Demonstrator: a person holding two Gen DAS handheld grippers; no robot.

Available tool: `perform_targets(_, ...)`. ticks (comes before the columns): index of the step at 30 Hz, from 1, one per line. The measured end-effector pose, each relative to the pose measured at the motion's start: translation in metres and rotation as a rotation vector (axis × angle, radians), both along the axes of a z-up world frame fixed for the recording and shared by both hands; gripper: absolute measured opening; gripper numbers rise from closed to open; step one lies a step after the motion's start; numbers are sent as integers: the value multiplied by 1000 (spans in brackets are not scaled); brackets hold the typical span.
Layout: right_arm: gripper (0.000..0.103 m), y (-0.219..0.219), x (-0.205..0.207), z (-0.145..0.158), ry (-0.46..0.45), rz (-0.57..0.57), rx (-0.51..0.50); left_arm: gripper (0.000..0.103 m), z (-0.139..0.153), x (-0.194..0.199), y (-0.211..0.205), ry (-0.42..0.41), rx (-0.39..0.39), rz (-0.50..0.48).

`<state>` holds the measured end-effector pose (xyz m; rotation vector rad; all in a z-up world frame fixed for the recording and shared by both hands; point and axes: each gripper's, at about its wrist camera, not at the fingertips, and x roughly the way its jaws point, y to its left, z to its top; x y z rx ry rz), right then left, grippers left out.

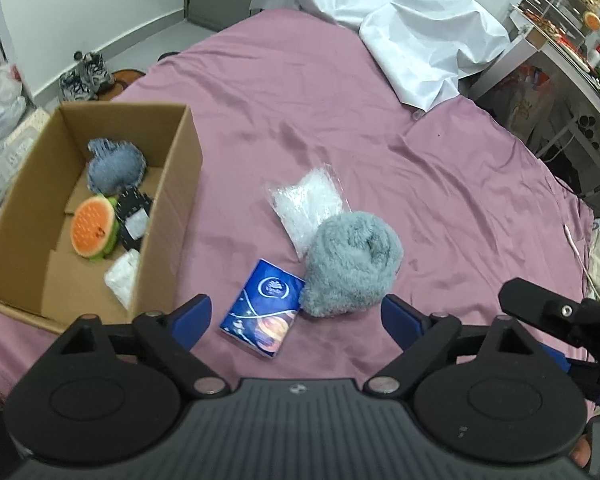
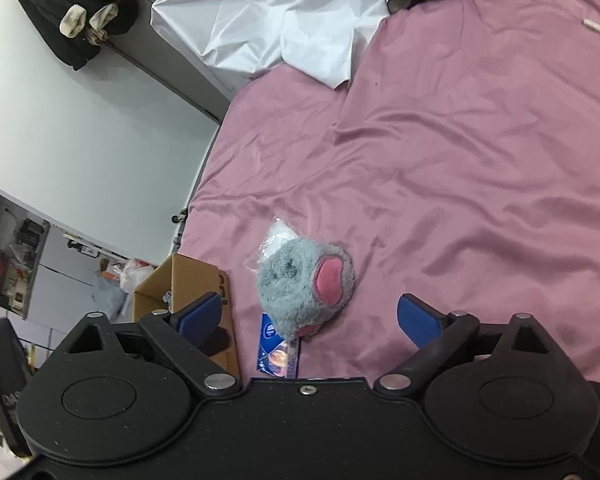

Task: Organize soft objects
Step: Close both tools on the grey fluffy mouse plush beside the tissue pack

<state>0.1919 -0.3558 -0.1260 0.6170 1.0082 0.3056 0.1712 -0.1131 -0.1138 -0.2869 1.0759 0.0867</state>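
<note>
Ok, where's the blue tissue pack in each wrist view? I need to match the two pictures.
Left wrist: blue tissue pack lies low in the centre on the pink sheet, between the open blue fingers, touching the grey plush toy on its right.
Right wrist: blue tissue pack sits low, left of centre, partly hidden under the plush, beside the cardboard box.
Shared landmark: the grey plush toy, with the clear plastic bag behind it.

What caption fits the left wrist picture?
Open left hand-held gripper above a blue tissue pack and grey fluffy toy on the pink sheet, cardboard box alongside.
</note>
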Motion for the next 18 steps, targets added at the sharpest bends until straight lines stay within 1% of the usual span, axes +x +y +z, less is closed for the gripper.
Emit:
perform_targets(4, 88, 1, 9, -9, 23, 1, 42, 78, -7, 5, -3, -8, -25, 15)
perform_targets(5, 87, 1, 11, -12, 28, -1, 50, 73, -8, 7, -4, -11, -37, 20)
perform_targets(7, 83, 3, 16, -18, 42, -4, 66, 68, -11, 11, -4, -14, -62, 34)
perform_targets(12, 71, 7, 30, -34, 89, -24, 86, 53, -21, 26, -5, -13, -97, 57)
perform_targets(15, 68, 10, 37, -42, 111, -31, 81, 48, -26, 34, -4, -14, -111, 75)
perform_targets(18, 64, 14, 43, -50, 125, -32, 79, 46, -31, 40, -1, -20, -126, 97)
